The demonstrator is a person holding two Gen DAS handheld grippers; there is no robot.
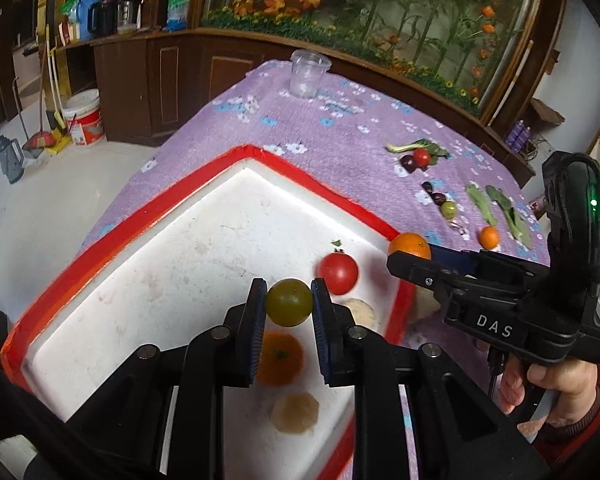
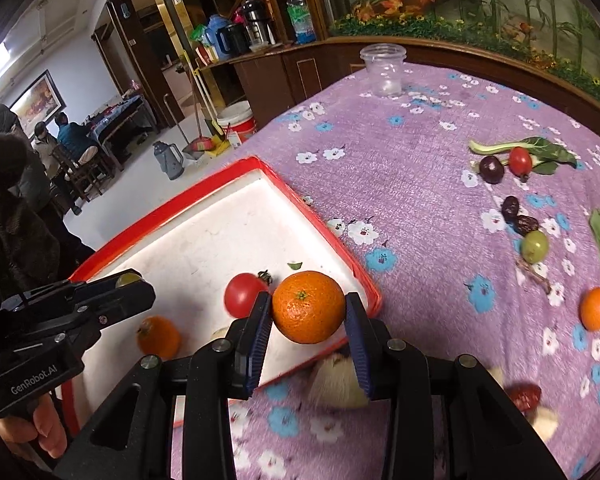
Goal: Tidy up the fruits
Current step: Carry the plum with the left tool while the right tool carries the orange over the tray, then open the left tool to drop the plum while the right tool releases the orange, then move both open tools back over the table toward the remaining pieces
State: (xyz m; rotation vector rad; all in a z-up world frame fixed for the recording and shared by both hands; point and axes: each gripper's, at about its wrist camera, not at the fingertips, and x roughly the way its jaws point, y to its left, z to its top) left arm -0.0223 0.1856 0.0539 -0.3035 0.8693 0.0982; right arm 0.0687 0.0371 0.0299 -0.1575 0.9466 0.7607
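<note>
My left gripper (image 1: 289, 293) is shut on a small green round fruit (image 1: 289, 302), held above the white tray with a red rim (image 1: 204, 168). A red tomato (image 1: 338, 273), an orange (image 1: 279, 358) and a pale peeled fruit (image 1: 295, 412) lie in the tray below. My right gripper (image 2: 309, 304) is shut on a mandarin orange (image 2: 308, 307), which hangs over the tray's right rim (image 2: 340, 248). In the right wrist view the left gripper (image 2: 126, 282) shows at the tray's left side.
On the purple flowered cloth lie a dark plum (image 2: 491, 169), a red tomato (image 2: 520, 161), green leaves (image 2: 540, 148), dates (image 2: 518, 216), a green fruit (image 2: 535, 246) and a small orange (image 2: 596, 309). A clear plastic cup (image 2: 384, 69) stands at the far edge. People sit beyond, at the left.
</note>
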